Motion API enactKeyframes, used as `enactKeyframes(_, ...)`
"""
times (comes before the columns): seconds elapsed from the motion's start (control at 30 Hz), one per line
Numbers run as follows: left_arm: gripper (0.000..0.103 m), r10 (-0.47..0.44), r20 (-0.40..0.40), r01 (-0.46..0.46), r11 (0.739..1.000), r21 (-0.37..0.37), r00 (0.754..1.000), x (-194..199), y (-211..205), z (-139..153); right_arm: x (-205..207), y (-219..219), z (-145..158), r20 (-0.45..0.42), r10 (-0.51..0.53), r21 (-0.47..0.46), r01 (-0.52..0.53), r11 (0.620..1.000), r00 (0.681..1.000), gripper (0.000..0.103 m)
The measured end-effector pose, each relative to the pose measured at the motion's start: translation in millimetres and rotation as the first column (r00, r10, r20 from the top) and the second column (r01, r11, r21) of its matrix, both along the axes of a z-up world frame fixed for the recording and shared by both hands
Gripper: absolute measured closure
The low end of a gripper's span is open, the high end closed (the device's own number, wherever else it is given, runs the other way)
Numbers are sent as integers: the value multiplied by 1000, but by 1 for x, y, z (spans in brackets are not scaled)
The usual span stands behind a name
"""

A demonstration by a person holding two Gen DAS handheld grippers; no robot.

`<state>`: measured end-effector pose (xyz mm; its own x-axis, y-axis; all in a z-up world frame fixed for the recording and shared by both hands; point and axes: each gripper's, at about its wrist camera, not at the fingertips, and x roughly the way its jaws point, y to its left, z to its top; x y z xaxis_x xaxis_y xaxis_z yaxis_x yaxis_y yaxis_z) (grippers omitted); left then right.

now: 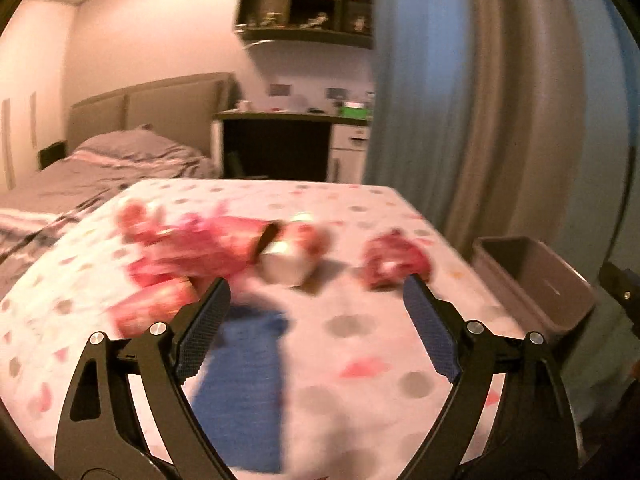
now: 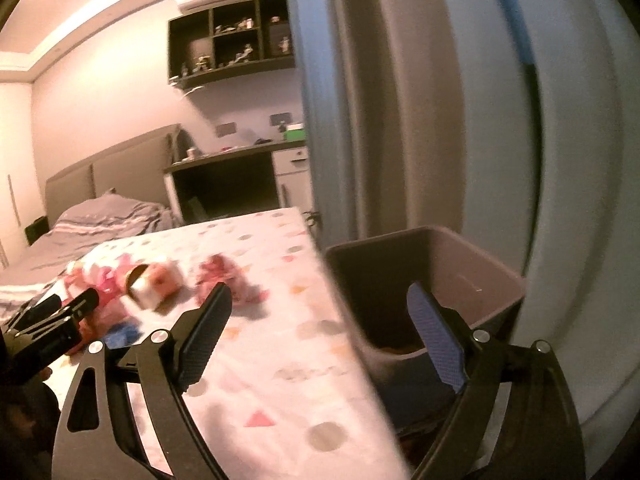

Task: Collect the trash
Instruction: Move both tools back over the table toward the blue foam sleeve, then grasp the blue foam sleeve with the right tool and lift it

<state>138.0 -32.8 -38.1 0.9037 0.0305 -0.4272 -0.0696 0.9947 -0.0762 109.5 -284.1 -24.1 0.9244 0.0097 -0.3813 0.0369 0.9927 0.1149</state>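
Presently, both of my tools stand wide apart at the jaws with nothing between the pads. The left gripper (image 1: 316, 300) hangs over the near part of the table (image 1: 360, 352), which carries a white cloth with coloured dots. The right gripper (image 2: 320, 304) straddles the table's right edge, one finger above the cloth and the other above the bin (image 2: 460, 272).

The trash lies in a loose row across the middle of the table, blurred in both views. I note a crumpled red wrapper (image 1: 394, 262) nearest the right edge, a white and red cup (image 1: 290, 254) on its side just left of it, and a heap of pink wrappers (image 1: 188, 244) further left. A blue item (image 1: 244, 380) lies flat near the front edge, under the left gripper; I cannot tell what it is.

The bin stands just beside the table's right edge, open-topped, with something small and brownish at the bottom.
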Motion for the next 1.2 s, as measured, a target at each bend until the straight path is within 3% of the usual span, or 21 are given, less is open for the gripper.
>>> enactKeyframes(0.27, 16, 172, 14, -171, 985, -35, 985, -32, 81, 3, 1, 74, -7, -36, 145, -19, -146, 989, 989, 17)
enactKeyframes(0.53, 16, 290, 47, -287, 956, -66, 956, -58, 138, 12, 15, 158, -30, -132, 316, -52, -325, 944, 940, 17)
enactKeyframes(0.93, 16, 337, 46, -333, 939, -87, 940, -74, 178, 6, 51, 231, -74, -351, 394, -64, -442, 895, 849, 17)
enactKeyframes(1.2, 16, 339, 41, -334, 938, -94, 940, -77, 189, 1, 67, 253, -97, -471, 392, -60, -472, 880, 790, 27)
